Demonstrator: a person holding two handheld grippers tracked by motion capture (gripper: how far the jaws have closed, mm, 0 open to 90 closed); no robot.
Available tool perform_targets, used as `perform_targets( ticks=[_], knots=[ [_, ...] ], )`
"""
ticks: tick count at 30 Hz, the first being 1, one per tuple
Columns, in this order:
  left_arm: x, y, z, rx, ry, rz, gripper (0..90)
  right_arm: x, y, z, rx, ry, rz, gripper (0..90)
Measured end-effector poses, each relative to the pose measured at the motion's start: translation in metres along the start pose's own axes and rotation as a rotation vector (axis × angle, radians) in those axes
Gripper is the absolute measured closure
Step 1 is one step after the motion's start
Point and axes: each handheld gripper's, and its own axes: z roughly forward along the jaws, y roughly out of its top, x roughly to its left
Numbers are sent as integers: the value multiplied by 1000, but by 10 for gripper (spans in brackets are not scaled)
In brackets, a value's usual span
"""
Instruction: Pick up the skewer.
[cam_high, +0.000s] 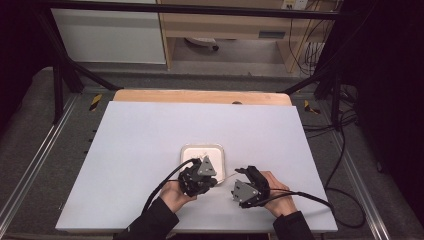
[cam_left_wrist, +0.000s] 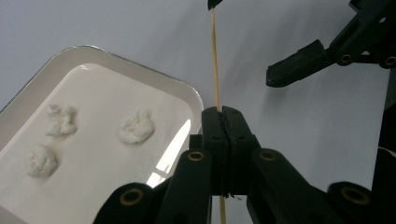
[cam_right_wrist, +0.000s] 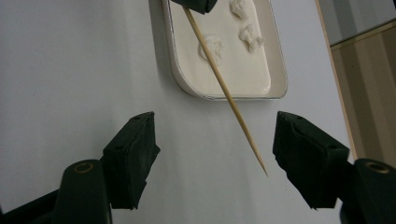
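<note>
Fingers of my left gripper are pressed tight together on a thin wooden skewer, and I hold it just above the white table. The skewer sticks out toward my right gripper, and its sharp tip sits between those fingers without touching them. My right fingers stand apart, with nothing pinched in them. Just beside my left gripper is a white tray with three small lumps of white dough lying in it.
</note>
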Motion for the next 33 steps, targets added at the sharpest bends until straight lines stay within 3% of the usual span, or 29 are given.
perform_targets(
  ticks=[2, 17, 18, 33],
  knots=[
    [-1, 2, 2, 2, -5, 2, 885, 0, 0, 0, -5, -7, -35, 332],
    [-9, 11, 5, 34, -24, 55, 886, 3, 2, 4, 26, -10, -158, 519],
    [-9, 11, 5, 36, -24, 56, 885, 2, 1, 5, 33, -7, -186, 550],
    [-9, 8, 6, 51, -40, 65, 886, 2, 0, 9, 55, 15, -252, 755]
  ],
)
